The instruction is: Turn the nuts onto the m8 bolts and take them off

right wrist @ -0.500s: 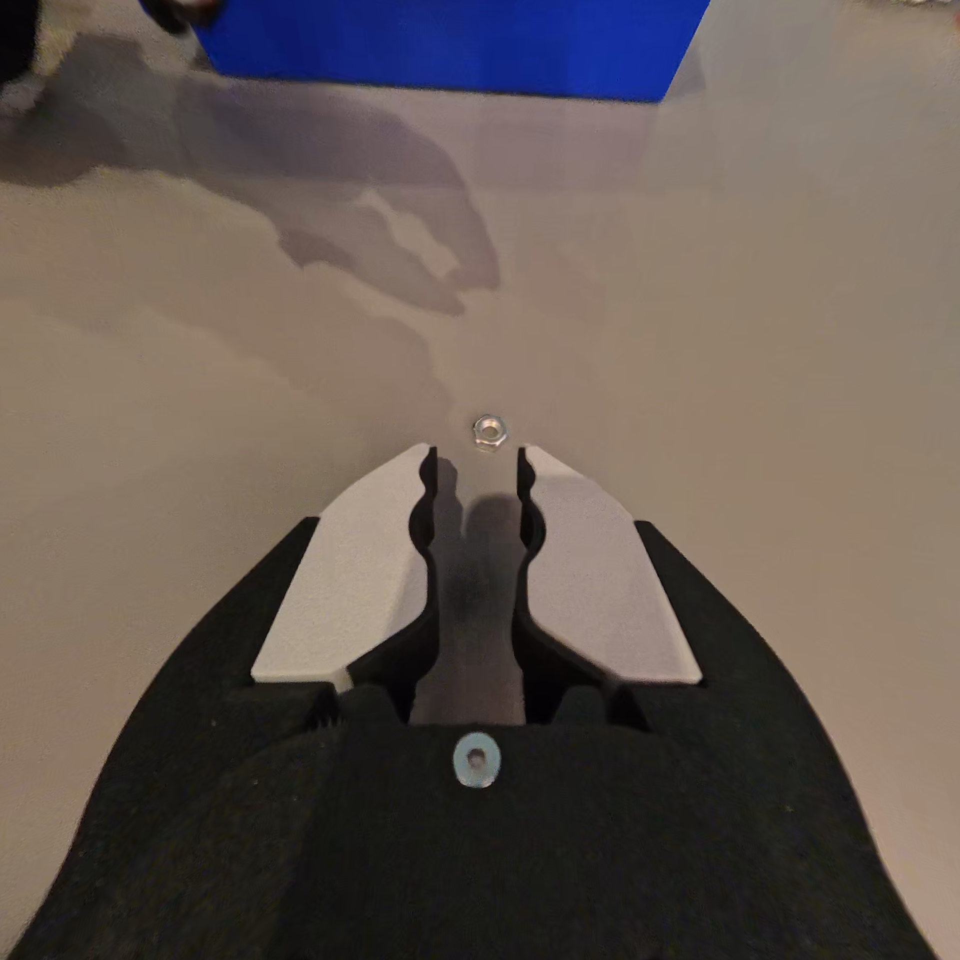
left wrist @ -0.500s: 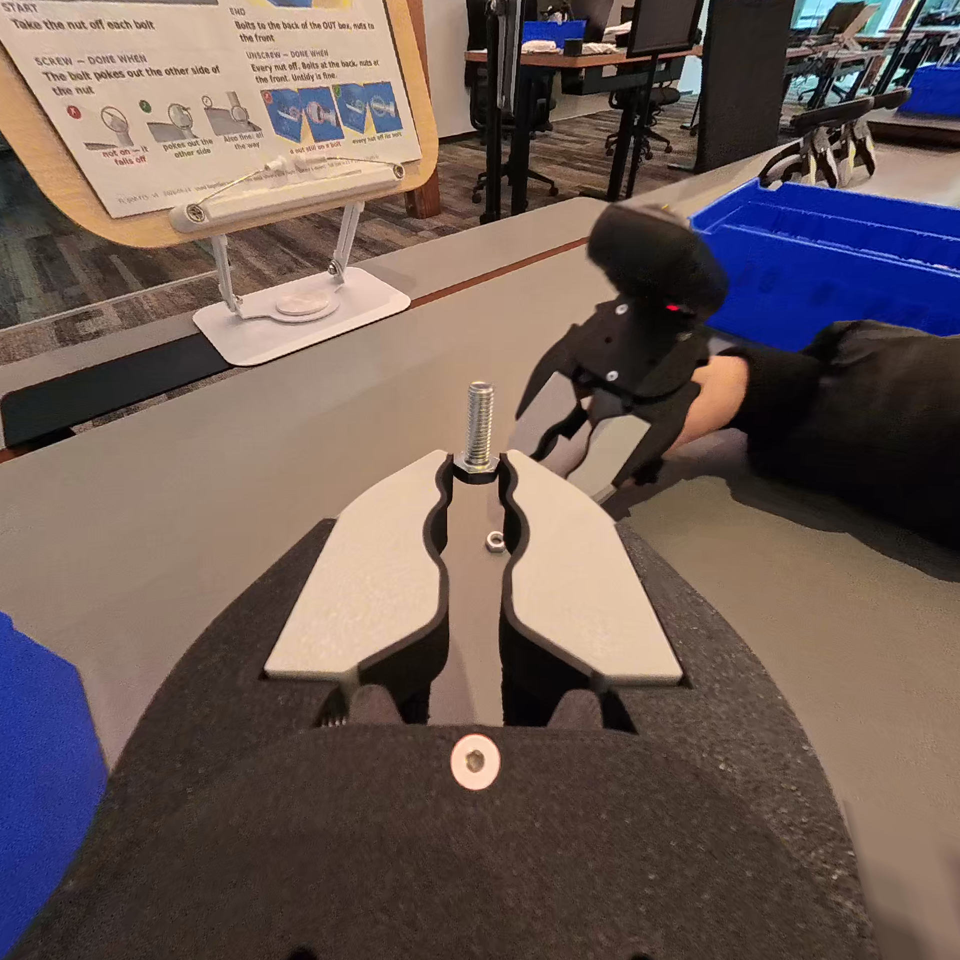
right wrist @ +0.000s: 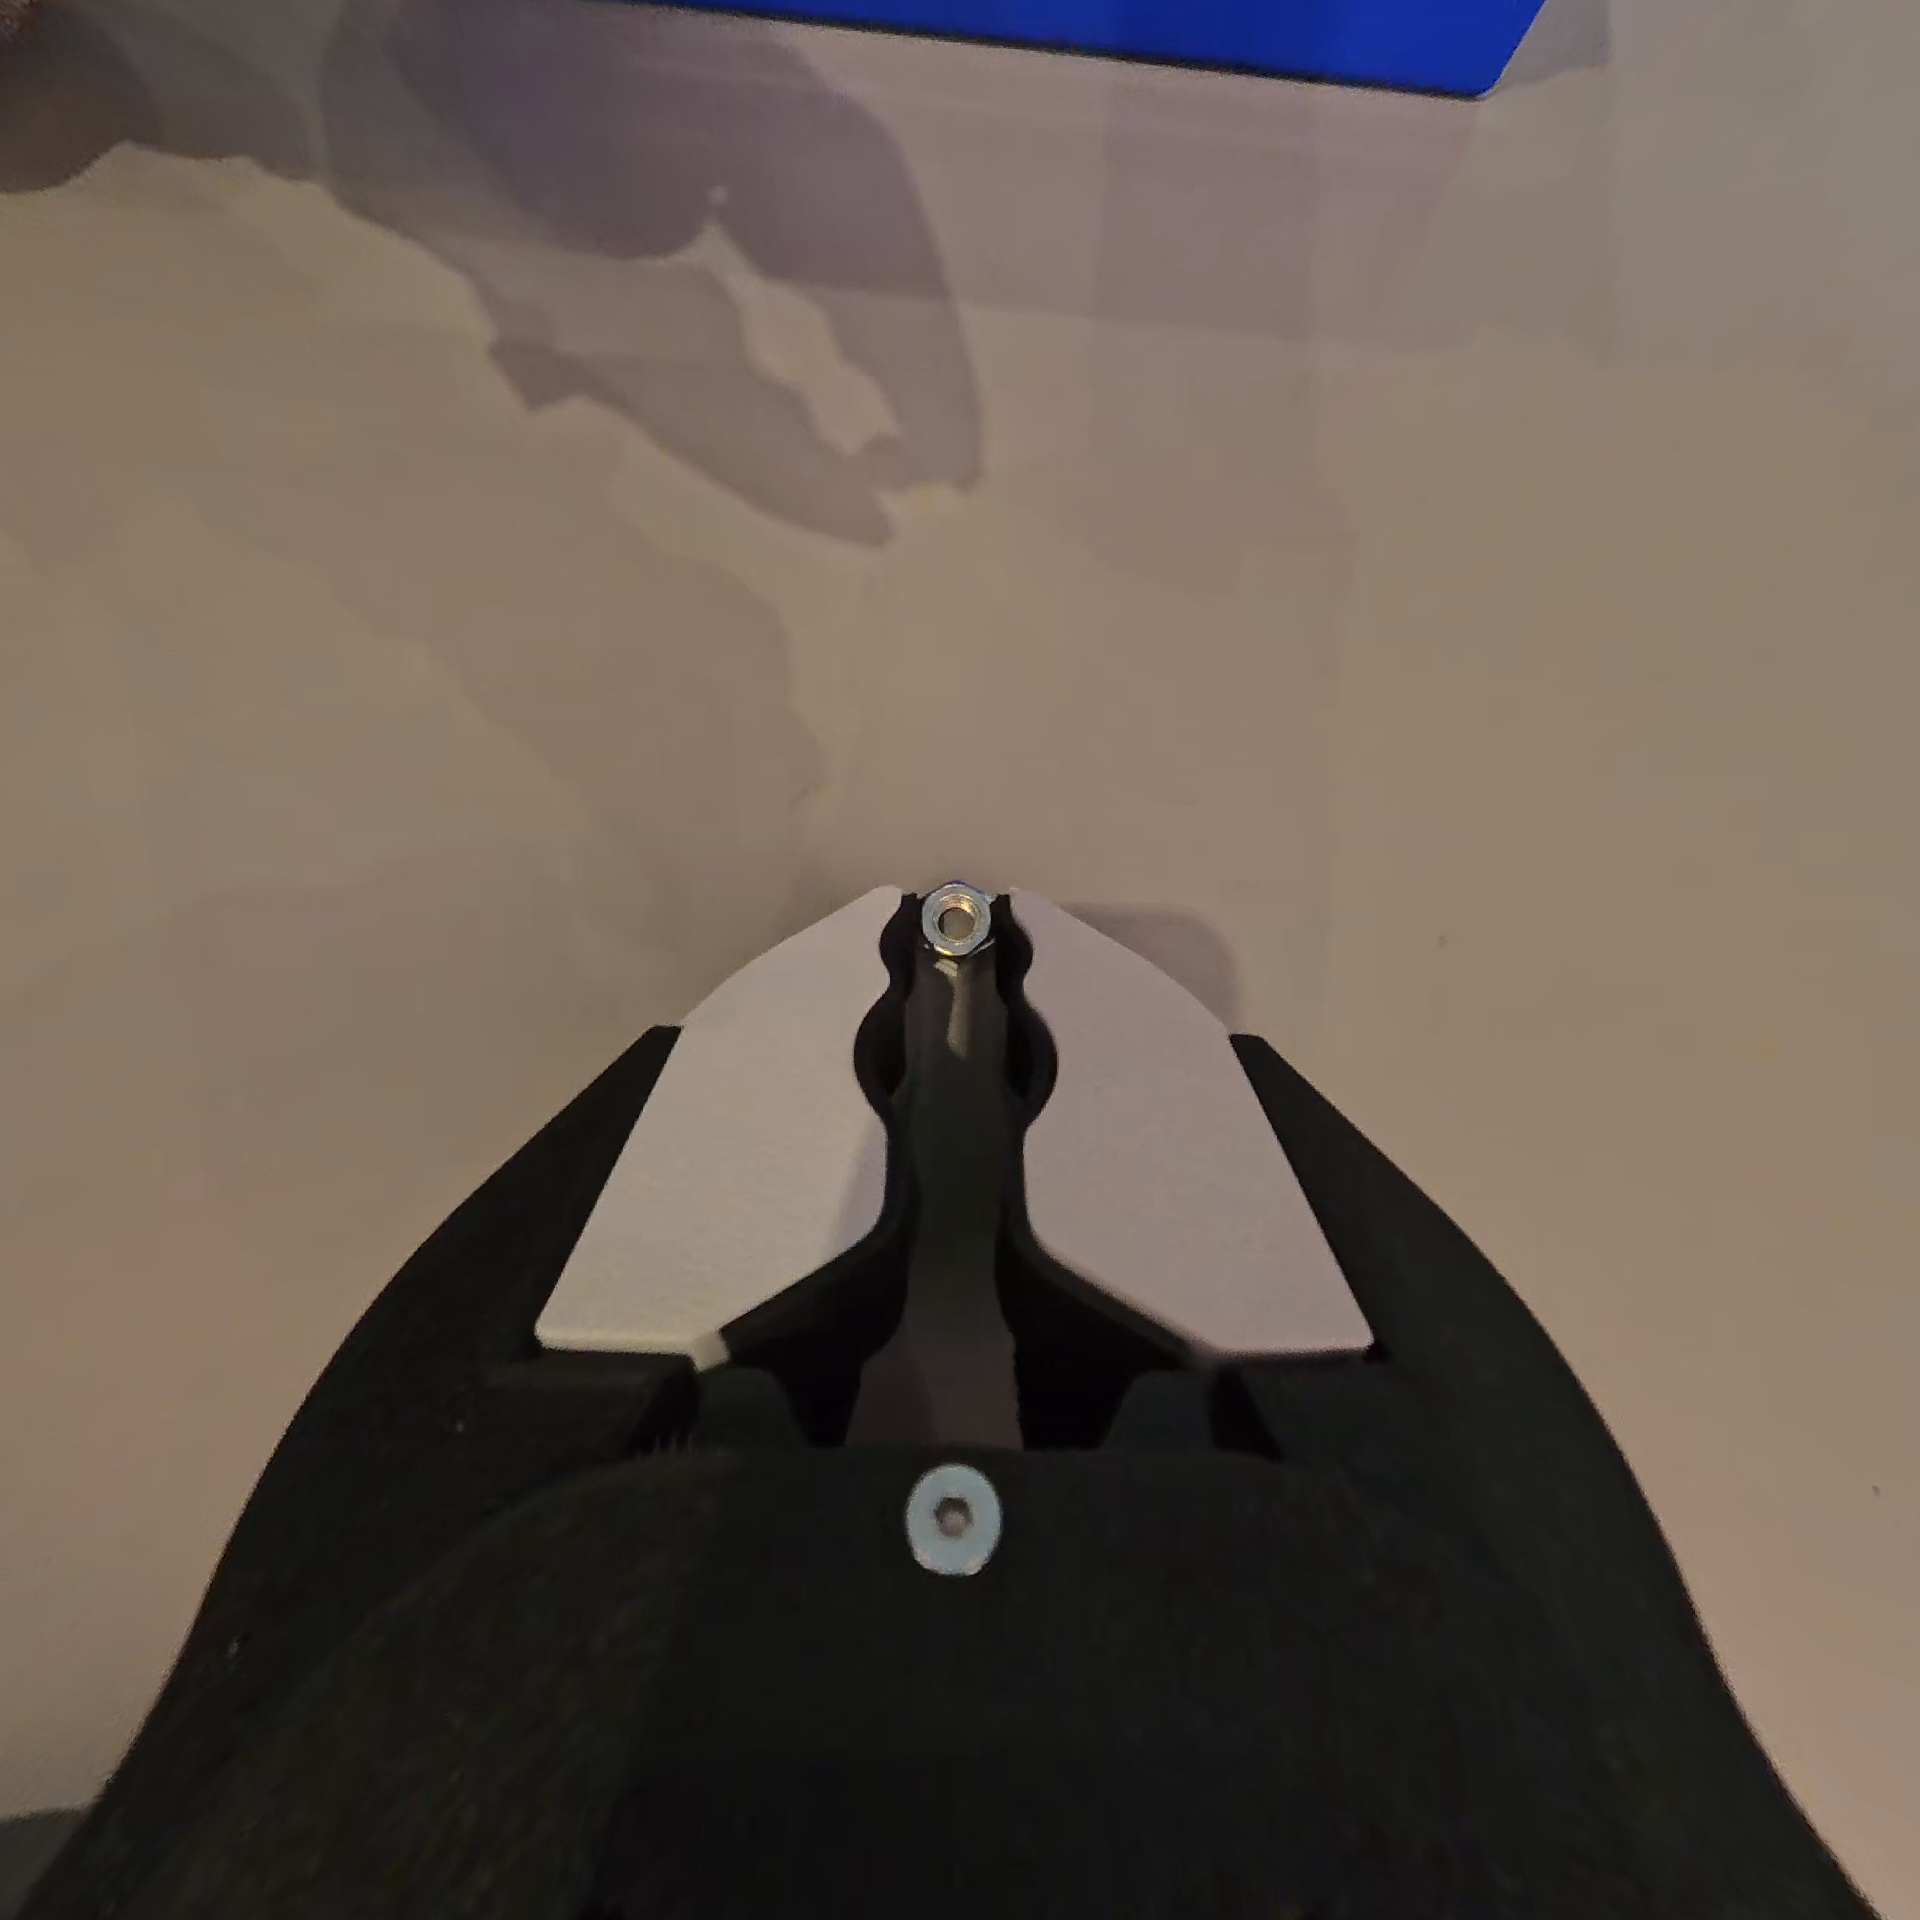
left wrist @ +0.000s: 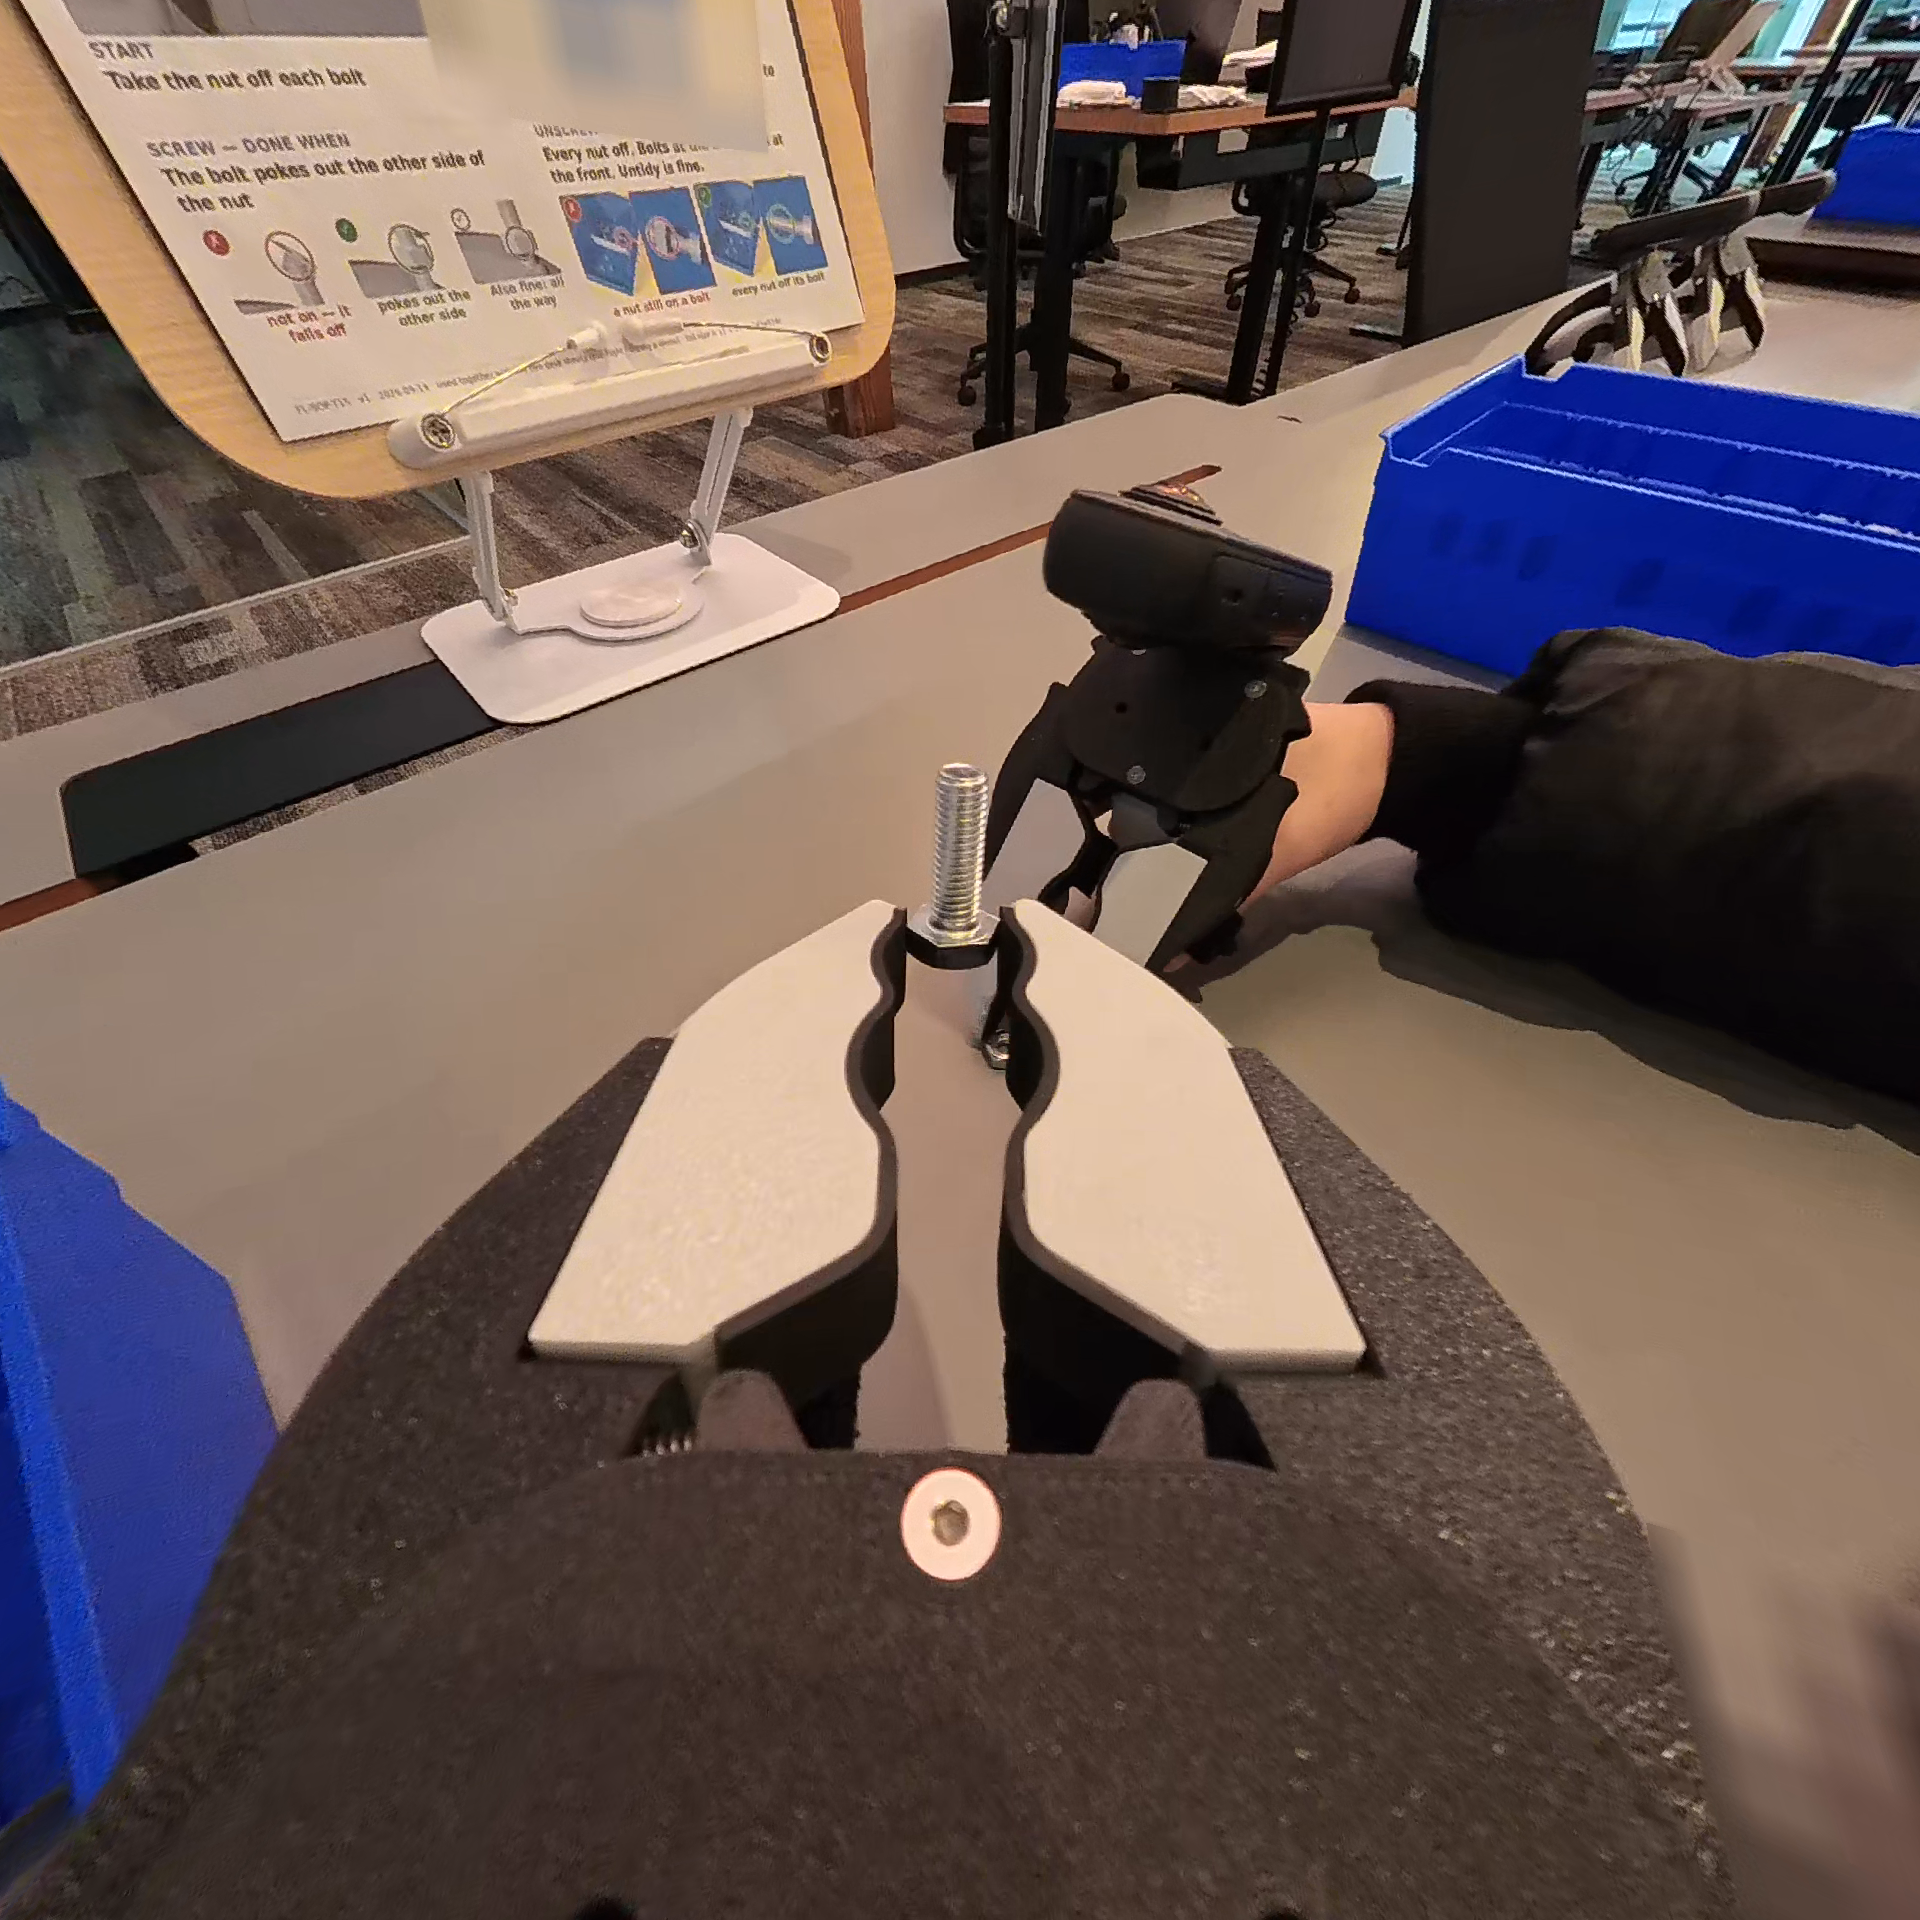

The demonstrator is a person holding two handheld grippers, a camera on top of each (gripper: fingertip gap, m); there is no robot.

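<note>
Since earlier: right tongs [right wrist: 958, 920] have come forward and closed in on the nut [right wrist: 958, 922], which lay on the bench just ahead of their spread tips half a second ago; left tongs keep their grip unchanged.
Left tongs [left wrist: 951, 935]: clamped on the hex head of the bolt [left wrist: 959, 847] — both fingertips press its flats, and the threaded shank stands upright above them.
Right tongs: closed on the small silver nut at the very tips, its hole facing the camera, a fingertip against each side.
Right tongs, seen from the left wrist: pointing steeply down at the bench [left wrist: 416, 987], tips at the surface just right of the bolt, with a hand [left wrist: 1340, 769] in a black sleeve [left wrist: 1662, 831] behind them.
Nut, seen from the left wrist: only a sliver shows in the gap between the left fingers, low on the bench.
Far edge of the bench: a white stand [left wrist: 623, 613] holding an instruction sheet [left wrist: 468, 208] on a wooden board.
Far right corner: a blue bin [left wrist: 1662, 520] — open top, contents too unclear to tell.
Near left edge: another blue bin [left wrist: 94, 1403], partly in view.
</note>
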